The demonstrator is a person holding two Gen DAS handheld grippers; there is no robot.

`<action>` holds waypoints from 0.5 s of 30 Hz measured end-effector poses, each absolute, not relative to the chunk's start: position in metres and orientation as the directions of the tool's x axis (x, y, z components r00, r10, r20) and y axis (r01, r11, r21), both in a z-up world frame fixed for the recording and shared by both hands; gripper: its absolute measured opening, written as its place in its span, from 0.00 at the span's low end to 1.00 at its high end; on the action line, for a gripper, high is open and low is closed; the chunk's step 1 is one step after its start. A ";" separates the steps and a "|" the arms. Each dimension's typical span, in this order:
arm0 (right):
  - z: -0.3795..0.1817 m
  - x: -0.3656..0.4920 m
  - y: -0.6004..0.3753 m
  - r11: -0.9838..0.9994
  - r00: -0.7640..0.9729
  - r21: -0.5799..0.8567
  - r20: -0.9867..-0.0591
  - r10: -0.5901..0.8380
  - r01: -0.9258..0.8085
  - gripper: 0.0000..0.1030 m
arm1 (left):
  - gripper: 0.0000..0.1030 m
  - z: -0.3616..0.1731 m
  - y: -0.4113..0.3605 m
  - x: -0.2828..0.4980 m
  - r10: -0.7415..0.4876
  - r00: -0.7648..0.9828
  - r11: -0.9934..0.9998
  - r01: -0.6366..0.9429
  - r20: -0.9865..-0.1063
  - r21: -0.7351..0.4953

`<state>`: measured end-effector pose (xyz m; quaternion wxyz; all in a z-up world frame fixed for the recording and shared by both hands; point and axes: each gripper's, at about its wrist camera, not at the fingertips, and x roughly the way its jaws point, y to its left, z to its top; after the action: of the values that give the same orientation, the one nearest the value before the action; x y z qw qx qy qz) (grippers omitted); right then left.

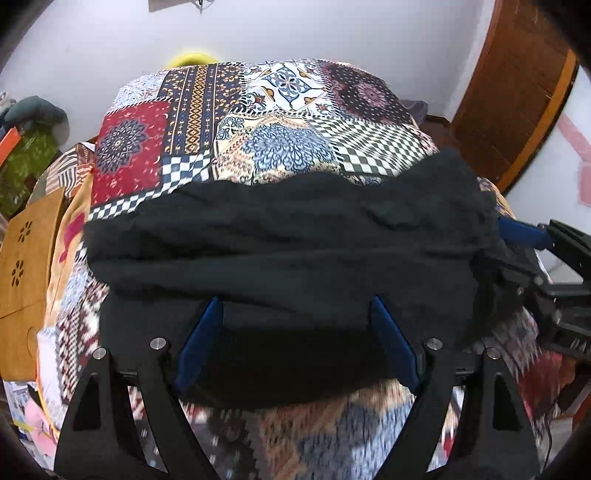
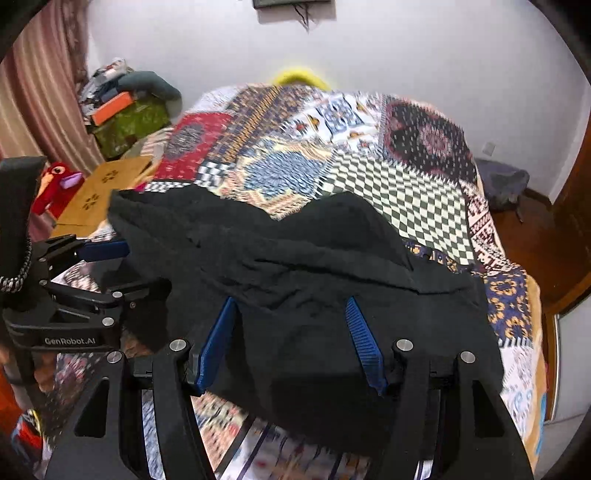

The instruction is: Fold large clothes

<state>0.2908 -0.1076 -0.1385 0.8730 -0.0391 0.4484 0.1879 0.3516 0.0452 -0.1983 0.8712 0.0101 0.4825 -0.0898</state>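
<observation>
Cloth, a black garment, lies bunched on the patchwork bedspread between both released grippers' spread fingers.

Each camera sits on a gripper and looks forward and down along its two blue fingers. The left view is very close to the black cloth, with the bed stretching ahead to the wall. The right view looks the same way, just as close. Both views share the cloth, bed and wall. Each sees the other gripper at its side.
</observation>
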 end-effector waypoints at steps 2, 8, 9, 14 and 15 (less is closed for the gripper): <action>-0.154 0.308 -0.110 0.930 0.497 0.113 -0.819 0.287 -0.350 0.58 | 0.80 -0.209 0.044 0.373 -0.143 0.505 0.986 0.145 -0.851 -0.079; -0.187 0.319 -0.106 0.928 0.457 0.084 -0.852 0.256 -0.363 0.62 | 0.84 -0.247 0.045 0.405 -0.132 0.477 0.990 0.106 -0.869 -0.092; -0.188 0.319 -0.106 0.927 0.458 0.082 -0.851 0.255 -0.365 0.63 | 0.85 -0.249 0.043 0.405 -0.123 0.490 0.991 0.108 -0.863 -0.080; -0.184 0.315 -0.106 0.928 0.459 0.081 -0.851 0.255 -0.364 0.63 | 0.86 -0.250 0.042 0.397 -0.112 0.525 0.991 0.118 -0.844 -0.059; -0.183 0.315 -0.105 0.930 0.460 0.080 -0.851 0.252 -0.360 0.63 | 0.86 -0.249 0.042 0.396 -0.114 0.523 0.991 0.116 -0.845 -0.061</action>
<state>0.3146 -0.1053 -0.1831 0.8527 -0.0553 0.4876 0.1793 0.3964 0.0419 -0.2491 0.8726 0.0014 0.4840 -0.0659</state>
